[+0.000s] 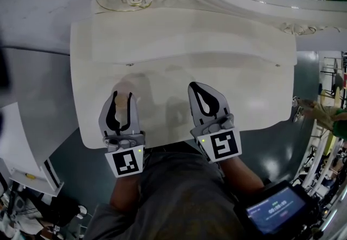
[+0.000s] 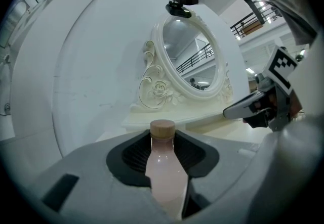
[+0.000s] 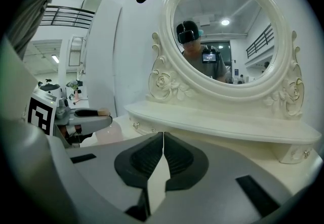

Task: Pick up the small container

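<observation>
The small container is a pale pink bottle [image 2: 164,167] with a tan cap. It stands upright between the pads of my left gripper [image 2: 163,134], which is shut on it. In the head view this gripper [image 1: 121,95] is over the front left of the cream vanity top [image 1: 179,44], with the bottle [image 1: 123,106] between its fingers. Whether the bottle rests on the top I cannot tell. My right gripper [image 1: 196,87] hovers to the right, shut and empty [image 3: 163,139]. From there the left gripper [image 3: 96,117] and the pink bottle [image 3: 110,132] show at left.
An ornate oval mirror [image 3: 228,31] on a raised shelf [image 1: 190,27] stands at the back of the vanity. The front edge is right under both grippers. A white cabinet [image 1: 21,147] stands at left, and a small screen device [image 1: 274,212] at lower right.
</observation>
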`<action>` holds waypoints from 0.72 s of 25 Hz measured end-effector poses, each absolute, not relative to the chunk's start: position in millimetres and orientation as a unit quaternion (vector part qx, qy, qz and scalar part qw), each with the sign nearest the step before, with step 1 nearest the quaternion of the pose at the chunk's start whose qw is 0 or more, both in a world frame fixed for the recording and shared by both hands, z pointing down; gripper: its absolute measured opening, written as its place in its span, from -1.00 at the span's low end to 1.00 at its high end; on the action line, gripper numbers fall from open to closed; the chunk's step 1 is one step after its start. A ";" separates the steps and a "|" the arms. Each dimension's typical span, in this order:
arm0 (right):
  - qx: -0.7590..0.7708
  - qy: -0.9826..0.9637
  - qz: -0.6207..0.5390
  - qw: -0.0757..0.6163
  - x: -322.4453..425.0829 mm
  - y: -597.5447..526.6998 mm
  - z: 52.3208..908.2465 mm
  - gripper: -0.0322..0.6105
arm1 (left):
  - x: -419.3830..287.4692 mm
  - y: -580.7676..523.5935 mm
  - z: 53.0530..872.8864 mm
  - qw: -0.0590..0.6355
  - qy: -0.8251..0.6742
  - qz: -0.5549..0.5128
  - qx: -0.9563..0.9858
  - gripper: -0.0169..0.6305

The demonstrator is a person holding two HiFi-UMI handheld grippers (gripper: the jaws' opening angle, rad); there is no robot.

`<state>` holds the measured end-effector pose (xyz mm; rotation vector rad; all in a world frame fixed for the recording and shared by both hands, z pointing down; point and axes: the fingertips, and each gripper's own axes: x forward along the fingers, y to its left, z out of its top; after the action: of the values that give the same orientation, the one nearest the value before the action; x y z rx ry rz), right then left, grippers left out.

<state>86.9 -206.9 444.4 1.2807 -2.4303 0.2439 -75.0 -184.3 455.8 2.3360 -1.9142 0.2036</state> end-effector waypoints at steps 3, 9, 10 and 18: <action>0.459 -0.866 0.083 0.183 85.5 -208.3 436.8 -0.85 | -74.7 -183.0 447.3 0.052 -0.629 0.067 0.773 -0.49; 0.467 -0.866 0.079 0.160 83.3 -208.5 419.9 -0.86 | -75.4 -177.4 427.3 0.039 -0.624 0.070 0.777 -0.49; 0.469 -0.866 0.077 0.156 83.7 -209.1 417.6 -0.85 | -75.2 -177.2 424.0 0.037 -0.623 0.069 0.778 -0.49; 0.478 -0.868 0.067 0.119 88.6 -207.0 390.1 -0.85 | -71.9 -170.1 392.9 0.028 -0.618 0.069 0.783 -0.49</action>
<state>88.6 -207.0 390.1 1.3971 -2.5366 0.1947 -71.9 -170.1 392.9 2.4149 -1.9075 0.2125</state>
